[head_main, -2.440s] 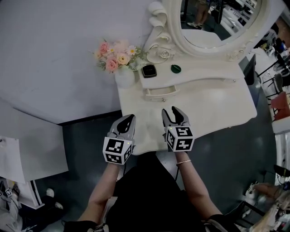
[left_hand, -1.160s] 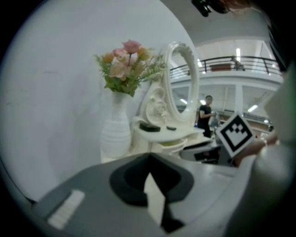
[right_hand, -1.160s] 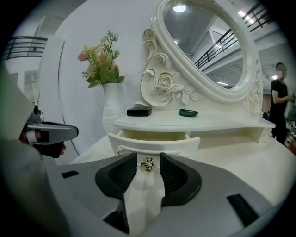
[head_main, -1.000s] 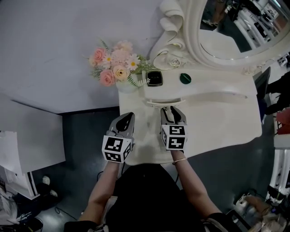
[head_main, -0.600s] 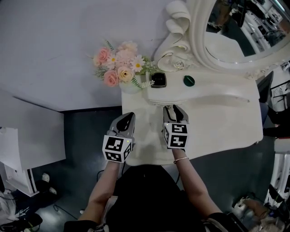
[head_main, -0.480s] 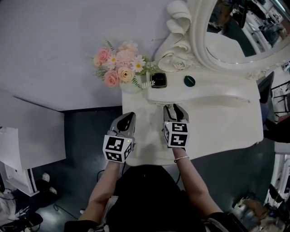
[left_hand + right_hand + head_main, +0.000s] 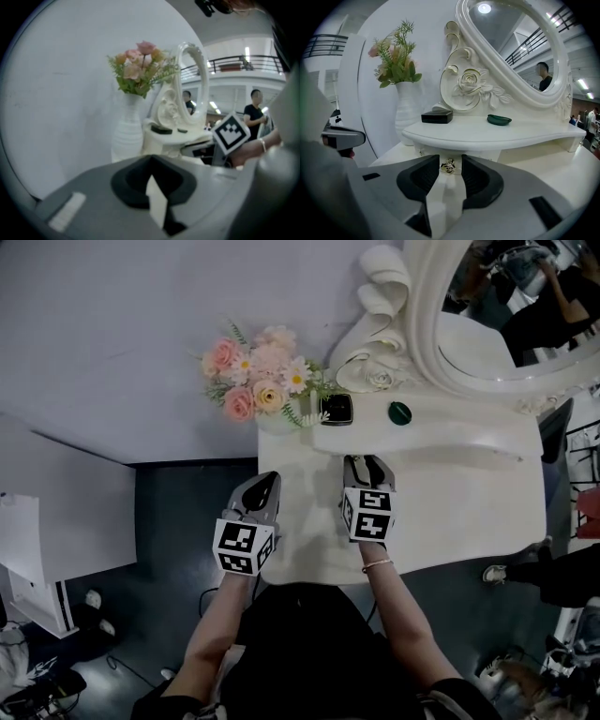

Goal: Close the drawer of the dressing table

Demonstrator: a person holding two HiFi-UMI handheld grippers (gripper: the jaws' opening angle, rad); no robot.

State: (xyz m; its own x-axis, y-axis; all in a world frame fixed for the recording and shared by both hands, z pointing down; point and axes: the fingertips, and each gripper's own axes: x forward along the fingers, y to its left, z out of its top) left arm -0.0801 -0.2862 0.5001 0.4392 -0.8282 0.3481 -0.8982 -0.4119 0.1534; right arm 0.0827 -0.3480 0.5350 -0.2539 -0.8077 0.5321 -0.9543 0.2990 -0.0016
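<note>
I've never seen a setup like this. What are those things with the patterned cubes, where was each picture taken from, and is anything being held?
No robot: a person holds a hand tool ending in a two-jaw claw in each hand. The head view comes from a camera on the person's head, looking down; the two gripper views come from cameras riding on the tools. Below stands a white dressing table with a mirror, a vase of flowers, a black box and a green dish. The left claw is shut and empty. The right claw is open, so nothing is held; its jaws flank the knob of the drawer, which looks pushed in.
</note>
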